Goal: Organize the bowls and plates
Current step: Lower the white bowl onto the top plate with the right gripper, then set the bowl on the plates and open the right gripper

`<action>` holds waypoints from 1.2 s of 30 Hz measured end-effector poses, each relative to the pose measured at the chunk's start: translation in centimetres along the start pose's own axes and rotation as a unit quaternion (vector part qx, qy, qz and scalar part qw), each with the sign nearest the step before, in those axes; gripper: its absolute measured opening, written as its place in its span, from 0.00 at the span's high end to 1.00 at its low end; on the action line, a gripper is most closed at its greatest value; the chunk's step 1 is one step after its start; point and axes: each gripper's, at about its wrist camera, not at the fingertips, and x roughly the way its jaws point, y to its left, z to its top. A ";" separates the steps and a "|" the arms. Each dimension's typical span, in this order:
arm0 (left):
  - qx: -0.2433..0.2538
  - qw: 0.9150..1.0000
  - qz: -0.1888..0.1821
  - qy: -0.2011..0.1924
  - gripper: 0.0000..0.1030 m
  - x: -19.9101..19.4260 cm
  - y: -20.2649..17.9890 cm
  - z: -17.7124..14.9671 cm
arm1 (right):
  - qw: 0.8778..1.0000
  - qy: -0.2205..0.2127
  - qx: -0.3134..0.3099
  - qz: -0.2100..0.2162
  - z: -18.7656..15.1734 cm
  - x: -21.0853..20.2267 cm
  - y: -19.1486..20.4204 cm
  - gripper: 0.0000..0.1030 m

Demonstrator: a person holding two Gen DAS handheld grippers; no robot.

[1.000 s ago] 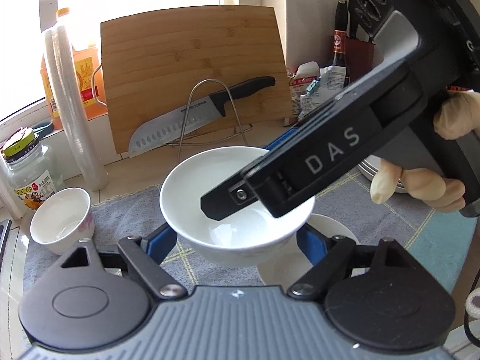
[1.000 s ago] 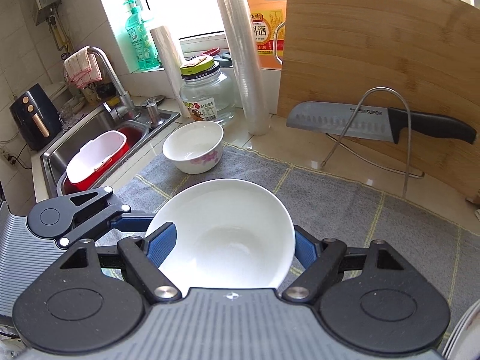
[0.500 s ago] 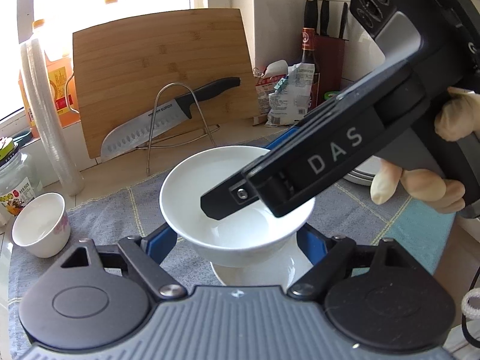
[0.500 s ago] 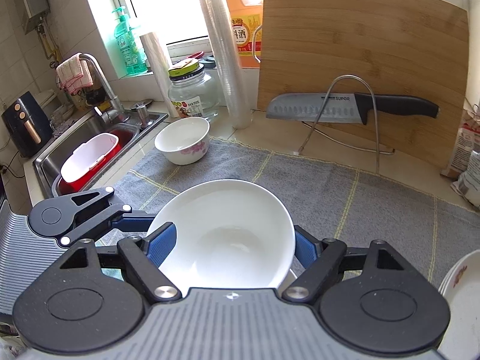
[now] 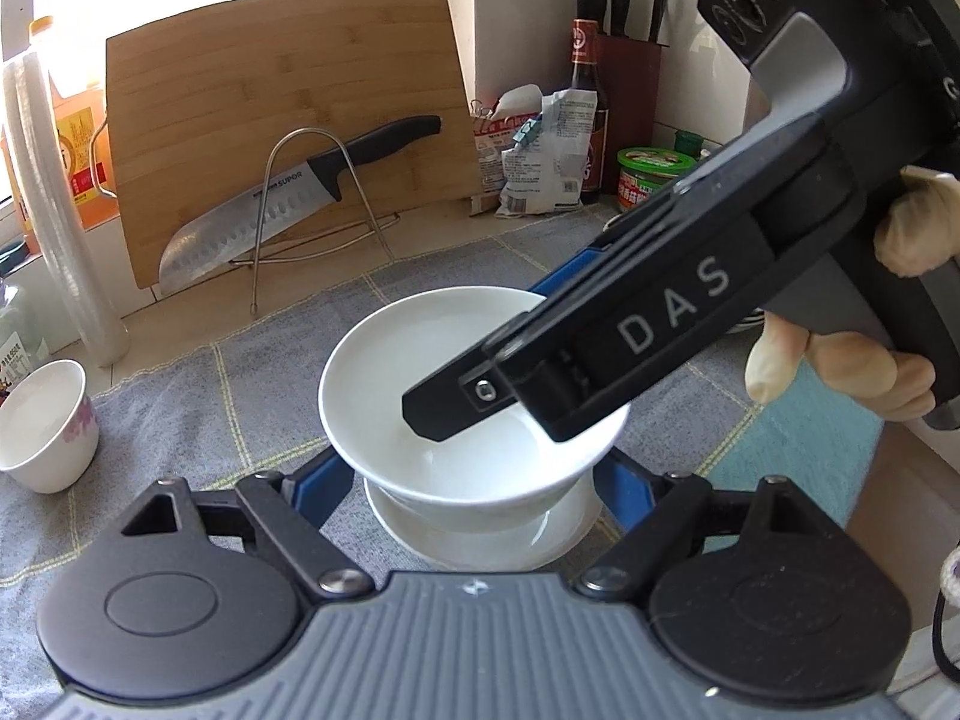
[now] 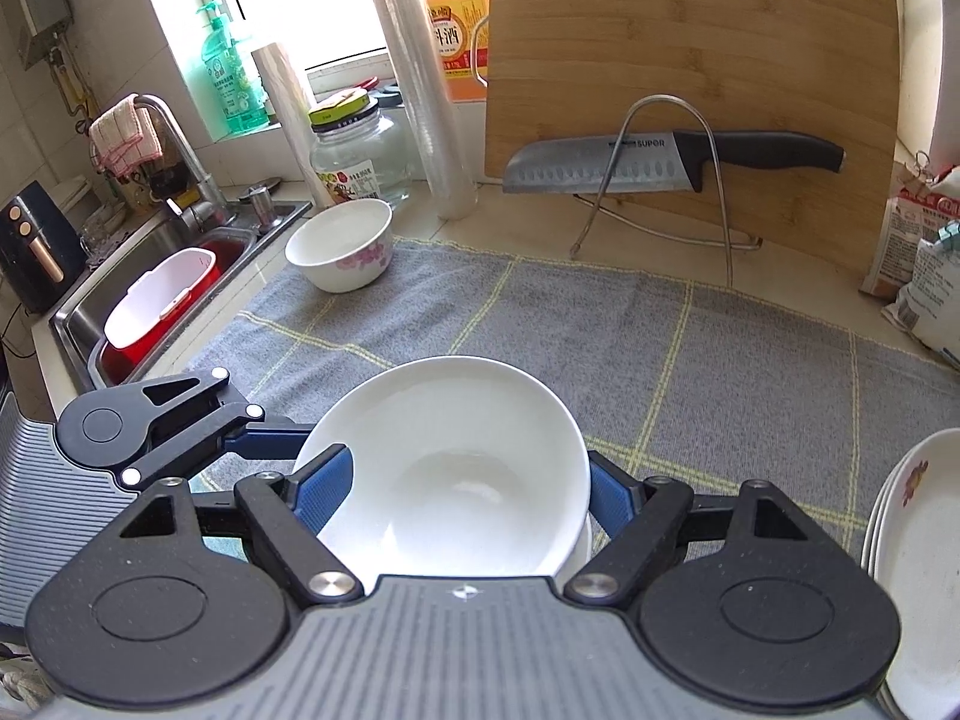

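A plain white bowl [image 5: 420, 384] is gripped by both grippers at once, just above a second white bowl [image 5: 480, 540] resting on the grey cloth. My left gripper [image 5: 474, 480] is shut on its sides. My right gripper [image 6: 468, 492] is shut on the same bowl [image 6: 444, 456] and reaches over its rim in the left wrist view. A small flowered bowl [image 6: 342, 246] stands at the cloth's far left corner, also in the left wrist view [image 5: 42, 426]. A stack of flowered plates [image 6: 912, 552] sits at the right edge.
A bamboo cutting board [image 6: 690, 78] leans at the back with a knife [image 6: 660, 162] on a wire rack. A sink [image 6: 150, 282] with a red and white tub lies left. A glass jar [image 6: 354, 150], plastic cup stack [image 6: 426, 96] and food bags [image 5: 540, 150] line the back.
Both grippers have carried the white bowl to the right along the cloth and lowered it. It now hangs directly over the second white bowl. The flowered bowl has fallen further behind to the left.
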 end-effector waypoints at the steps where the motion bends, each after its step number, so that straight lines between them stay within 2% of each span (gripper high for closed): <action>1: 0.000 1.000 -0.001 0.001 0.16 0.1 0.0 0.0 | 1.000 0.002 0.002 0.000 -0.1 0.1 -0.1 0.17; 24: -0.004 0.999 -0.015 0.036 0.16 1.3 0.2 -0.3 | 0.999 0.026 0.020 0.006 -1.0 1.6 -0.8 0.17; 36: 0.004 0.999 -0.011 0.035 0.16 1.6 0.0 -0.3 | 0.999 0.026 0.024 0.006 -1.0 1.6 -1.1 0.17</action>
